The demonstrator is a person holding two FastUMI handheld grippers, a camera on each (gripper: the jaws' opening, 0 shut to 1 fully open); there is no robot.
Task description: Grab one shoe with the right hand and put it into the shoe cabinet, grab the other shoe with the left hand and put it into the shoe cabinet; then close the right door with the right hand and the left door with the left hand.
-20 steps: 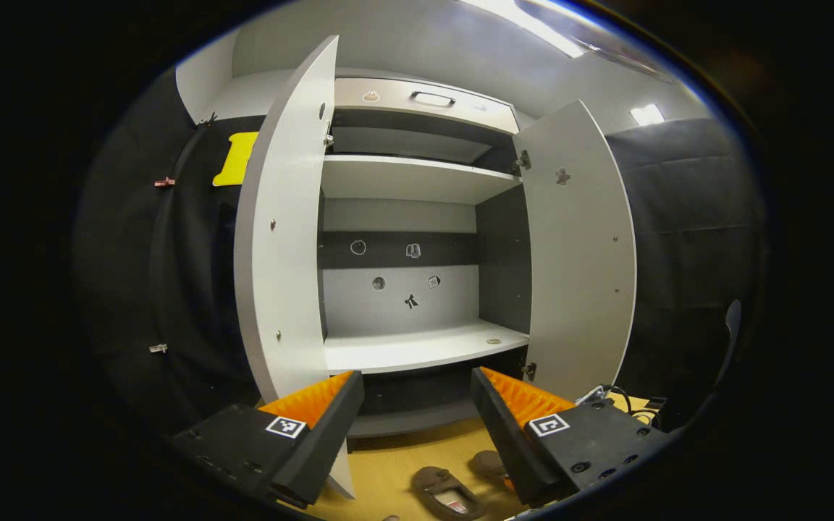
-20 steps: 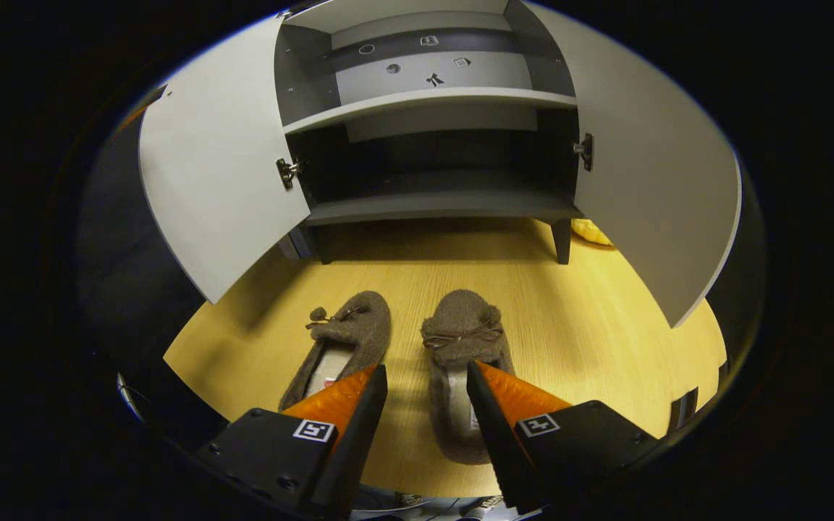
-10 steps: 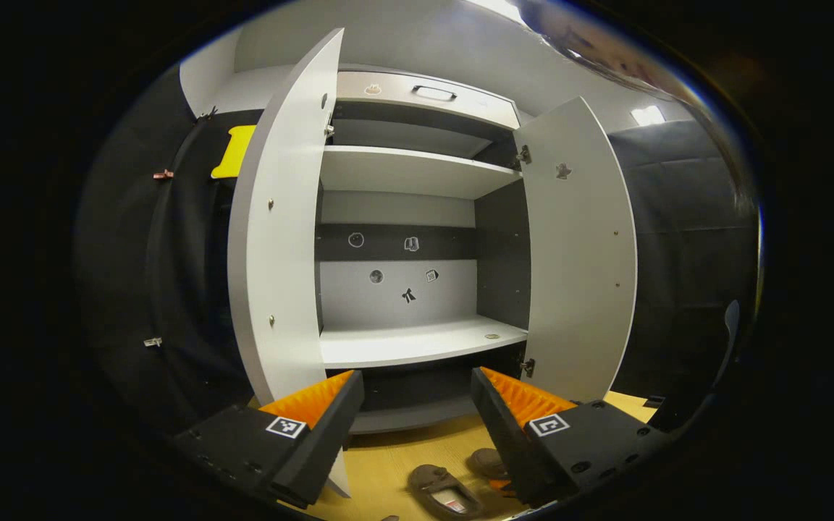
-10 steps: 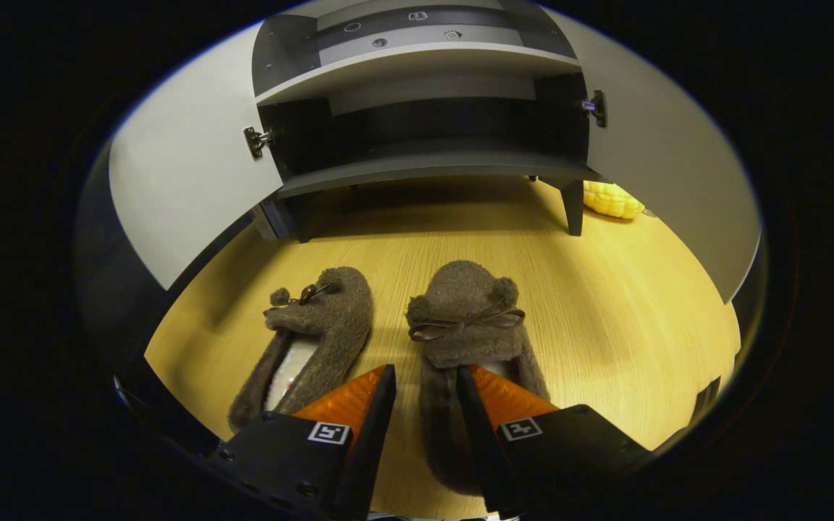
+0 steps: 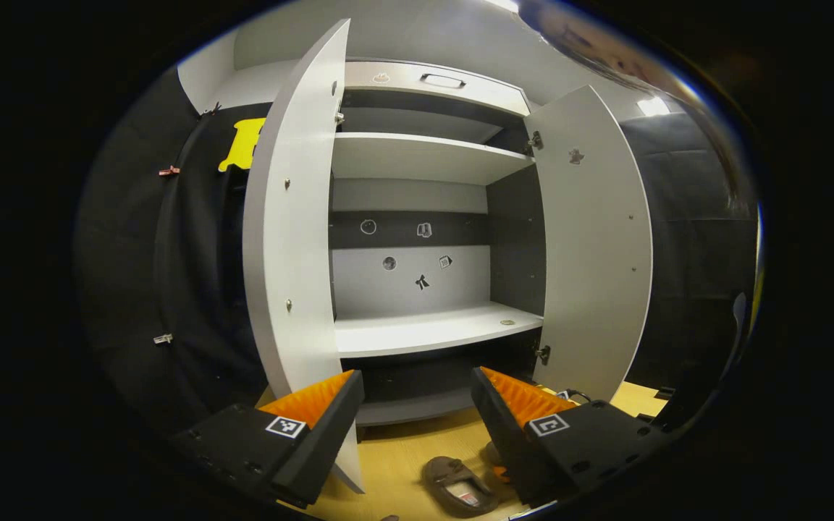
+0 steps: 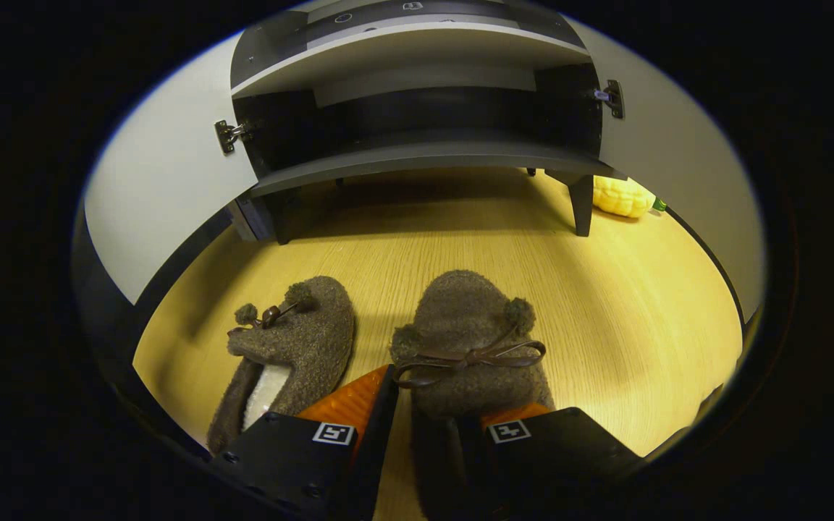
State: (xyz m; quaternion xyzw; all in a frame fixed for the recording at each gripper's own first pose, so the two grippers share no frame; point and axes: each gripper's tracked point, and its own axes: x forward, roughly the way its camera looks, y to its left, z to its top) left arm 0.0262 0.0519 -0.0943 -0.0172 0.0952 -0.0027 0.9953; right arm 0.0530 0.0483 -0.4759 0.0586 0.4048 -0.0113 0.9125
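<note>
right claw on a slipper, cabinet wide open

in the right gripper view the right gripper is down low at the wooden floor, with its two fingers on either side of the near wall of the right-hand shoe, a fuzzy brown slipper with a thin bow and two little pompoms. one finger sits outside that wall and the other looks tucked down in the slipper's opening, so it reads as clenched on that side wall, though the fingertips are partly hidden by the fuzz. the other shoe lies just beside it on the left, toe pointing at the cabinet, pale lining visible, nothing touching it.

ahead of both slippers is the shoe cabinet, standing on short legs, bottom shelf dark. a yellow corn-looking thing lies on the floor by the cabinet's right leg.

in the left gripper view the left gripper is held up high facing the cabinet, fingers spread apart with nothing between them. the left door and right door are both swung open. the middle shelf is white, with a few small stickers on the back panel behind it. down at the bottom of that view, one slipper shows on the floor between the fingers.
</note>
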